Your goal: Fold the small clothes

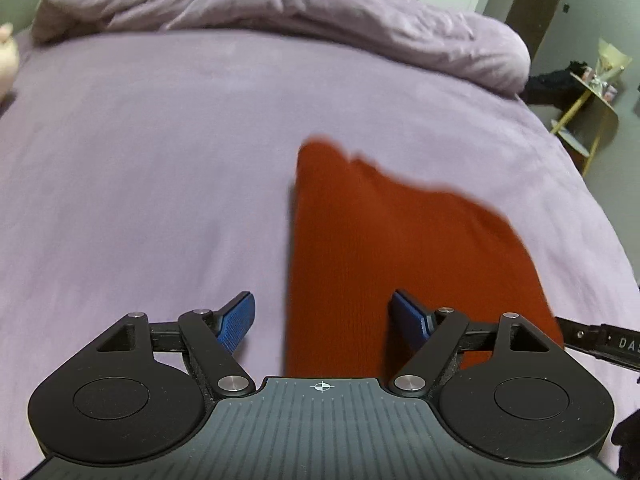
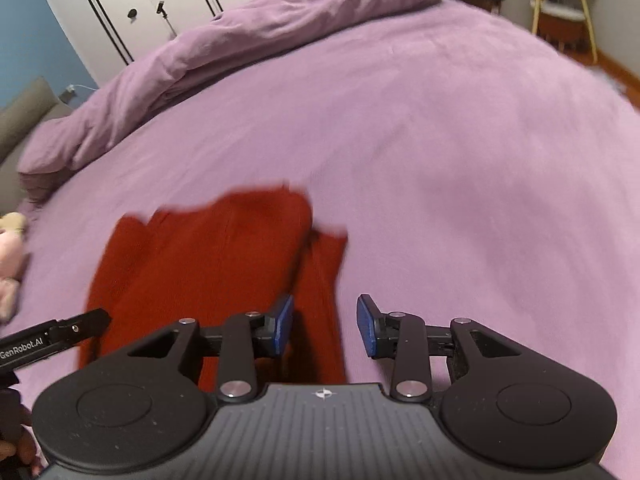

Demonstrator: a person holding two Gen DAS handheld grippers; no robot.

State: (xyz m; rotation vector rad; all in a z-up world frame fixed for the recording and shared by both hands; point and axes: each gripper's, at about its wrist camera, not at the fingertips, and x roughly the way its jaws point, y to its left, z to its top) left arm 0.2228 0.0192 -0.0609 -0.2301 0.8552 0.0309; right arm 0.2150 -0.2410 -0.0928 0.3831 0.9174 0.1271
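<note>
A red knitted garment lies flat and partly folded on the purple bed sheet. My left gripper hovers over its near left edge, open wide, with nothing pressed between the blue pads. In the right wrist view the same garment spreads to the left. My right gripper stands open above its near right edge, and the pads do not touch the cloth. The picture is blurred.
A rolled purple duvet runs along the far side of the bed. A pale plush toy sits at the left edge. A yellow side table stands beyond the bed's right corner, and white wardrobe doors stand behind.
</note>
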